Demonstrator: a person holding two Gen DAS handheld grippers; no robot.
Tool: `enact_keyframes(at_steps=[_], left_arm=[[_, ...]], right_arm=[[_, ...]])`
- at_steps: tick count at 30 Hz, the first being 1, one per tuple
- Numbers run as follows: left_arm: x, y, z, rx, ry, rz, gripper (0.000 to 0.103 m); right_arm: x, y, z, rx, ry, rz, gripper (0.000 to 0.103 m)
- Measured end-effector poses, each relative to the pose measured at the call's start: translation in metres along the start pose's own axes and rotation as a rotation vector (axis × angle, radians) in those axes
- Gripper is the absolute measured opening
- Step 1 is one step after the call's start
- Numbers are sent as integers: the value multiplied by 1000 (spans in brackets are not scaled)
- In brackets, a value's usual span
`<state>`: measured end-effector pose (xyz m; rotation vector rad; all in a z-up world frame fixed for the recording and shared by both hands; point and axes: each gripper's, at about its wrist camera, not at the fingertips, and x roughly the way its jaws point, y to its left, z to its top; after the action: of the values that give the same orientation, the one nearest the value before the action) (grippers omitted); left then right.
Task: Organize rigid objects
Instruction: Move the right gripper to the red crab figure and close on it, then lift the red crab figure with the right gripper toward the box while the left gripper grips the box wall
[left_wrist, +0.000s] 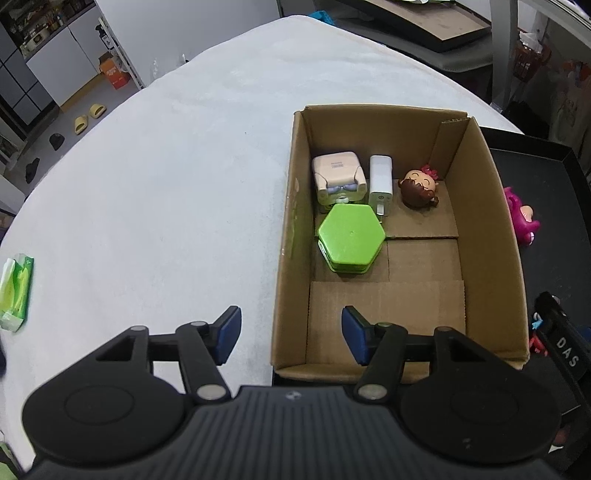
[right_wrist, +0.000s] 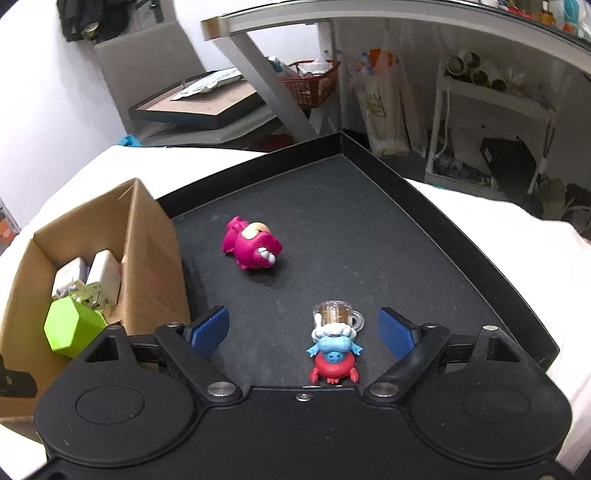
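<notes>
Black tray (right_wrist: 461, 236) as landmark. Nearest its front edge: right gripper (right_wrist: 301, 334), jaws wide apart, empty, straddling blue-and-red figure with mug (right_wrist: 334, 345), pads clear of toy on both sides; likely next pick. Mid-tray: pink figure (right_wrist: 253, 249) on its side, bare floor all round, easy reach. Left of tray, touching its edge: cardboard box (left_wrist: 291, 206); tall wall calls for lifting over. Left gripper (left_wrist: 291, 338) spread, empty, across near wall. Far end of box: green hexagon case (left_wrist: 351, 240), white charger (left_wrist: 380, 181), beige figure (left_wrist: 338, 177), brown-haired head (left_wrist: 419, 188); near half bare.

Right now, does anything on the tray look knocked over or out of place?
Yes. The pink figure lies on its side on the black tray, while the blue figure beside it stands upright.
</notes>
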<state>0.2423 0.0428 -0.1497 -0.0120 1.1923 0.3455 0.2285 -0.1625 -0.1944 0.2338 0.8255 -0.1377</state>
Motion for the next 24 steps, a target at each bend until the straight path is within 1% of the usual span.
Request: enact_keyframes(at_steps=[4,5,10,12,17,20,22,24], left_arm=[[4,2,2,-17,13,25,59],[4,2,2,-21,15,31,59],[5,2,3,-25,18,57,59],[6,2,4,-25,20,62,59],[7,-2,4,-23,23,66,59],[6,-5,3,-18,21,64,59],[5,-5,3,-14,15,65,59],[2,-5,1,-13,8,67,59]], right_arm=[[7,-9,1,23,27,-16,82],[11,-10,1,17,43,-23,81],[30,-20,0,33,108,-49,65],[37,-23,1,37,123,-61,56],[41,-18,0,-19,129,-81,55],[45,-11,-4,-68,160,-61,56],[44,-4,-9,-121,147,-74,56],[43,-4,-9,-138,141,-72,53]])
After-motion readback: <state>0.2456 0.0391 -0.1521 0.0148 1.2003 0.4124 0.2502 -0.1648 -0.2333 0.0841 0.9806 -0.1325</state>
